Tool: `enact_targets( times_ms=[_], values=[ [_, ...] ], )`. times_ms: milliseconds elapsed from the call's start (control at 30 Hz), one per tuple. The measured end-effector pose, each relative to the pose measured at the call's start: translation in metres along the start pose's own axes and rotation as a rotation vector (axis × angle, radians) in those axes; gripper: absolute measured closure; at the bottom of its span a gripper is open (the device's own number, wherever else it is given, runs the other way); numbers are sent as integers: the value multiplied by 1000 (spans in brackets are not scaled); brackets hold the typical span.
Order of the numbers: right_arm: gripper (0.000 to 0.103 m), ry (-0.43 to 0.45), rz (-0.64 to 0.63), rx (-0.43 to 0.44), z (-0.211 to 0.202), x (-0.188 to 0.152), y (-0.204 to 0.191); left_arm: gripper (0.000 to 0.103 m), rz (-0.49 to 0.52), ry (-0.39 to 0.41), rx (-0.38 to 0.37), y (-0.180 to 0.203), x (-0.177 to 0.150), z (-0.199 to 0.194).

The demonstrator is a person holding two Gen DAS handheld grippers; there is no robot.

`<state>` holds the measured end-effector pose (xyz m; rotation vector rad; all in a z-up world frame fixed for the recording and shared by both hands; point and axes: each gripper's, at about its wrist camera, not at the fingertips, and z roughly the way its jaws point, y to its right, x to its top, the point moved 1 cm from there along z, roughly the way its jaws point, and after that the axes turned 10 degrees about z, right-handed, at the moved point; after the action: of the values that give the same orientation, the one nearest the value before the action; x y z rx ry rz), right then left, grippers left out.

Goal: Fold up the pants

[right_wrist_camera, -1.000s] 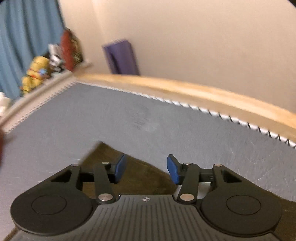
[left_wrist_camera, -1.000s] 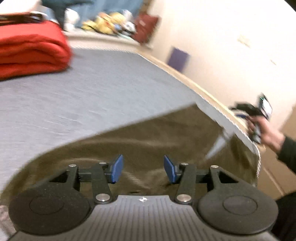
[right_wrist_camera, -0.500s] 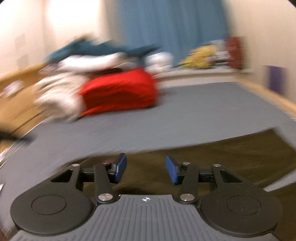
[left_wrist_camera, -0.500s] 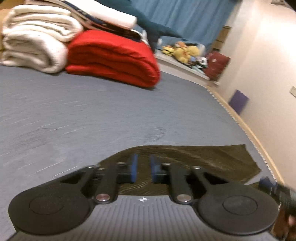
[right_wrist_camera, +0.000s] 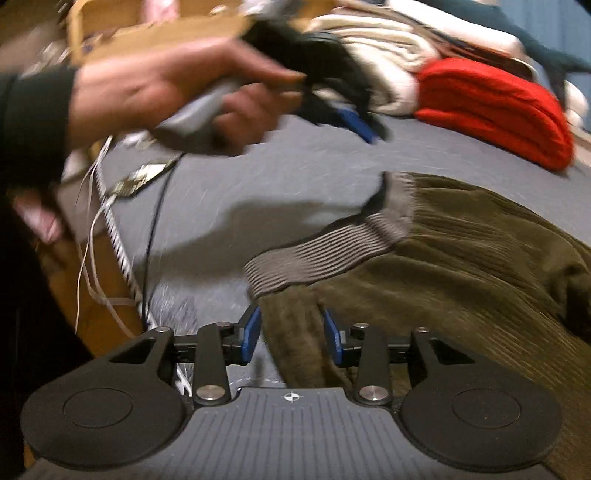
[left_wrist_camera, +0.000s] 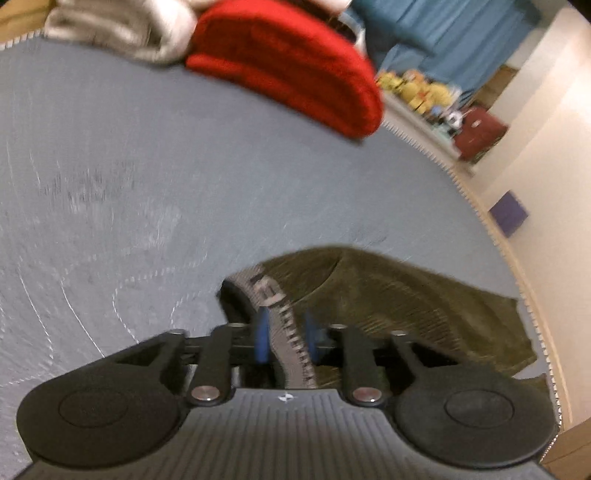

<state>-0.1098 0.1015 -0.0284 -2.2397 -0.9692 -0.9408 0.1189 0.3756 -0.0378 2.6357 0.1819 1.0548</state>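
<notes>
Olive corduroy pants [left_wrist_camera: 406, 302] lie on the grey bed [left_wrist_camera: 147, 166], their grey ribbed waistband [left_wrist_camera: 273, 295] towards me. My left gripper [left_wrist_camera: 286, 339] straddles that waistband; its jaws are opening and the band runs between the blue pads with a little gap. In the right wrist view a hand [right_wrist_camera: 155, 85] carries the left gripper [right_wrist_camera: 364, 125] just above the raised end of the waistband [right_wrist_camera: 325, 251]. My right gripper [right_wrist_camera: 291, 332] is at the near edge of the pants [right_wrist_camera: 461, 266]. Its jaws are opening with a ridge of olive fabric standing between the pads.
A folded red blanket [left_wrist_camera: 295, 62] and white blankets [left_wrist_camera: 122, 26] are piled at the far end of the bed. Thin cables [right_wrist_camera: 147, 221] hang over the bed's left edge. A wall with a purple panel [left_wrist_camera: 509, 214] runs along the right side.
The left pads, nearly together half a second ago, now stand apart around the waistband. The right view swung left across the bed to the waistband end, and the hand with the left gripper came into sight.
</notes>
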Motion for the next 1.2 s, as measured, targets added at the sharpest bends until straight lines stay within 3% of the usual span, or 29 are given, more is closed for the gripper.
enact_targets(
  times_ms=[100, 233, 400, 433, 533, 600, 700, 933, 1200],
  values=[
    [53, -36, -66, -8, 14, -4, -8, 53, -17, -61, 12, -6, -4, 23],
    [53, -77, -100, -24, 25, -8, 2, 51, -58, -128, 20, -17, -9, 51],
    [56, -88, -176, -14, 27, -10, -1, 51, -53, -114, 13, -16, -11, 71],
    [59, -90, -177, -10, 28, -10, 0, 51, -51, -104, 17, -15, -10, 73],
    [85, -87, -184, -2, 27, -7, 2, 57, -34, -88, 34, -11, -8, 77],
    [93, -76, -188, 3, 25, -4, 2, 71, -8, -80, 36, -8, -6, 76],
    [95, -36, -242, 15, 19, -2, -6, 77, 38, -35, 17, -6, 0, 61],
    [96, 47, -304, 87, 15, 10, -33, 79, 86, 51, 16, -20, 14, 6],
    [96, 89, -307, 140, 30, 19, -55, 78, 42, 16, 94, -48, 10, -3]
  ],
)
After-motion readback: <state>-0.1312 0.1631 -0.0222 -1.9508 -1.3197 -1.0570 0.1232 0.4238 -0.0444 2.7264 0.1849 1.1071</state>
